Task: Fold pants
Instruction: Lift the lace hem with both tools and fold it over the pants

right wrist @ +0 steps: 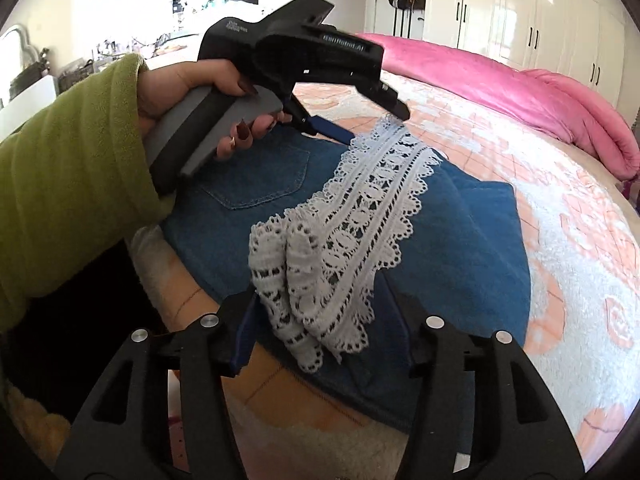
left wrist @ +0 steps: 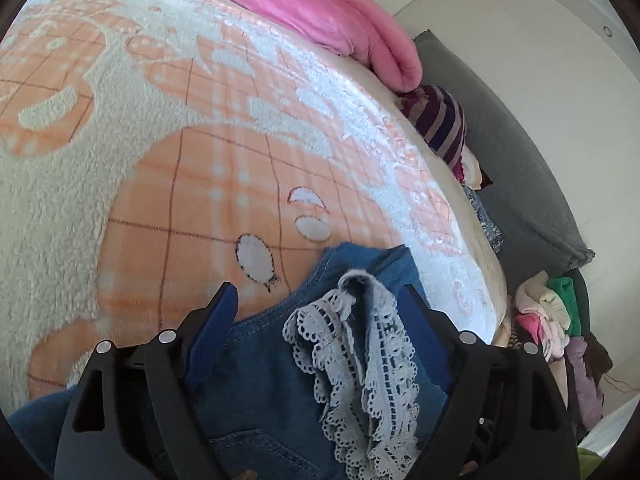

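Denim pants (right wrist: 440,240) lie folded into a compact stack at the near edge of the bed (right wrist: 580,280), back pocket up, w/ the white lace trim (right wrist: 360,216) draped across the top, prob. the hem ends brought over in the fold. Left gripper (left wrist: 316,300) sits at the stack's far end, fingers wide apart, gripping nothing; lace only lies between them. Right gripper (right wrist: 316,304), fingers part open, straddles the lace's near end w/o pinching. Looks like a release after the fold.
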### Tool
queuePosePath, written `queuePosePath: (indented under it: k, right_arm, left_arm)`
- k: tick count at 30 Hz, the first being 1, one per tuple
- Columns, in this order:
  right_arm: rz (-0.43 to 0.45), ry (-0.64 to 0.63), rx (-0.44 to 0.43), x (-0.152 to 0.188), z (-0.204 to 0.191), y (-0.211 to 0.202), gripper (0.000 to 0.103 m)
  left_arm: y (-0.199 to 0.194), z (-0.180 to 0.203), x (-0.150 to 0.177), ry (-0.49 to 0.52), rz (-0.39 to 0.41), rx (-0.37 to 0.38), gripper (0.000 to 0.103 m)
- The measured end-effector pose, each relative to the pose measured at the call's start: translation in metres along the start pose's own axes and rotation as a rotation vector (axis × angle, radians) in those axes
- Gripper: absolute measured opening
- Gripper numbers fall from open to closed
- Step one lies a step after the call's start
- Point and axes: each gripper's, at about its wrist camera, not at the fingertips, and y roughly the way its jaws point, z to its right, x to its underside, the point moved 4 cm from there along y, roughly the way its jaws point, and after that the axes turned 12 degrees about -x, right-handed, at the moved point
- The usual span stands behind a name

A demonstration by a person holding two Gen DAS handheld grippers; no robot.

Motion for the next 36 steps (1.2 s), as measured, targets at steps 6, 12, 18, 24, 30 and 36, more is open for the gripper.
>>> queuePosePath:
  k: [6,12,18,24,30,36]
  right_arm:
    - [0.006,0.078,-0.072,0.001,0.008,0.002,0.038]
    - [0.018,0.104,-0.090,0.003,0.013,0.000,0.032]
    - [0.009,0.079,-0.079,0.003,0.000,0.003,0.032]
    - [0.023,0.023,-0.098,-0.013,-0.014,0.003,0.012]
    - [-0.039,-0.103,-0.107,-0.018,-0.041,0.023,0.013]
    - [-0.030,-0.069,-0.237,-0.010,-0.048,0.017,0.038]
  left_arm:
    - [0.001,0.014,0.006,0.036,-0.012,0.042,0.066]
    - [-0.003,0.016,0.007,0.012,-0.017,0.093,0.059]
    - [-0.012,0.021,0.008,0.003,0.028,0.142,0.016]
    - [-0.023,0.028,0.004,0.040,0.079,0.120,0.013]
    - [-0.037,0.007,-0.001,0.053,0.101,-0.022,0.013]
    - [-0.028,-0.018,-0.003,0.003,0.072,-0.080,0.014]
